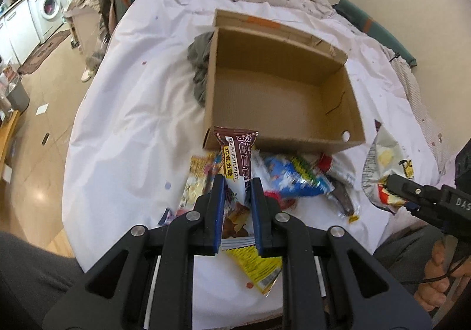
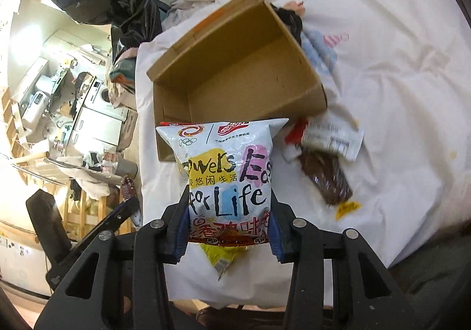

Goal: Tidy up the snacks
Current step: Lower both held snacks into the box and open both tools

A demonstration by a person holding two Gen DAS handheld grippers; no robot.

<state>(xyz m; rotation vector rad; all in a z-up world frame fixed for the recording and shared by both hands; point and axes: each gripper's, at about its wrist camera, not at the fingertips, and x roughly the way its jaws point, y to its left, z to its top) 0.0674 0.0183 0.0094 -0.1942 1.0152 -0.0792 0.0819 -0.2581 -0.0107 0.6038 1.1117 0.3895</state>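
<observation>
Left wrist view: left gripper (image 1: pixel 237 183) clamped on brown snack packet (image 1: pixel 235 159), lifted near cardboard box (image 1: pixel 351 112) | right gripper (image 2: pixel 226 203) clamped on white chip bag (image 2: pixel 226 171), before the same empty box on the white bedsheet (image 1: pixel 132 124) | advice: carry both over the near wall, lower inside, then release.

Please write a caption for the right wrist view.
Right gripper holds a white snack bag before the empty cardboard box.
</observation>
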